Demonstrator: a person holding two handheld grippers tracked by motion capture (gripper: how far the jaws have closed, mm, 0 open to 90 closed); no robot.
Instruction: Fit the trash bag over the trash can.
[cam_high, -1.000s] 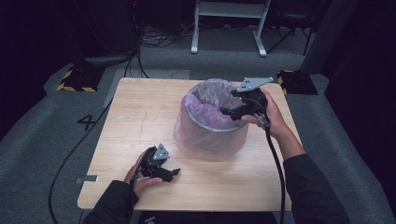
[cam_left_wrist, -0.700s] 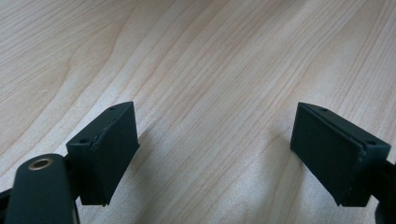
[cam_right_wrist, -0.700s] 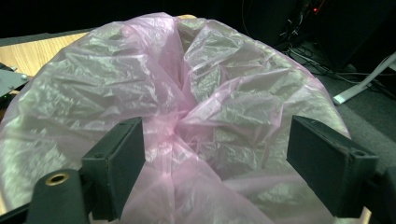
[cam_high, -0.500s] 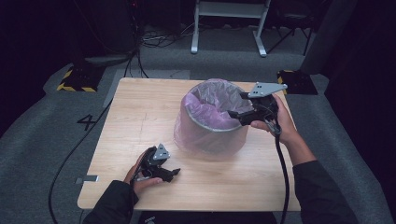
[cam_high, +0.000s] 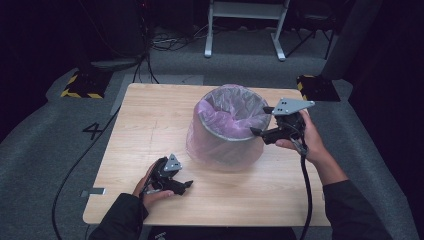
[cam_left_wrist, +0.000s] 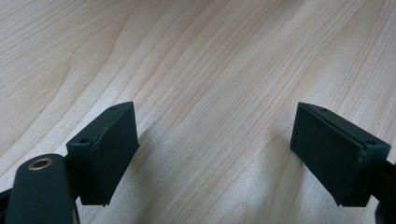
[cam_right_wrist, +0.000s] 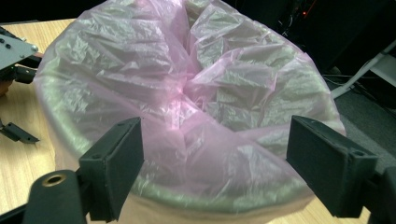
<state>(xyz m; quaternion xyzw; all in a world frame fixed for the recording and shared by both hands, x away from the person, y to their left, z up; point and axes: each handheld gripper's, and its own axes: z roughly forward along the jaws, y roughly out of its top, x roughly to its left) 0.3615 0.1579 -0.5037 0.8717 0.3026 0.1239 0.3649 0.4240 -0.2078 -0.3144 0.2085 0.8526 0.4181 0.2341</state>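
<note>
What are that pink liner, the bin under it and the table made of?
The pink liner looks like thin plastic film: translucent, crinkled, glossy. The bin is mostly veiled by it; a grey, faintly shiny rim shows through, perhaps metal or plastic, I can't tell. The table shows pale wood grain with a smooth matte finish, possibly laminate rather than solid wood.

Beyond the right tongs (cam_right_wrist: 212, 163), the pink bag (cam_right_wrist: 187, 93) hides the bin's inside and base; its near wall is cut off below the tongs.
</note>
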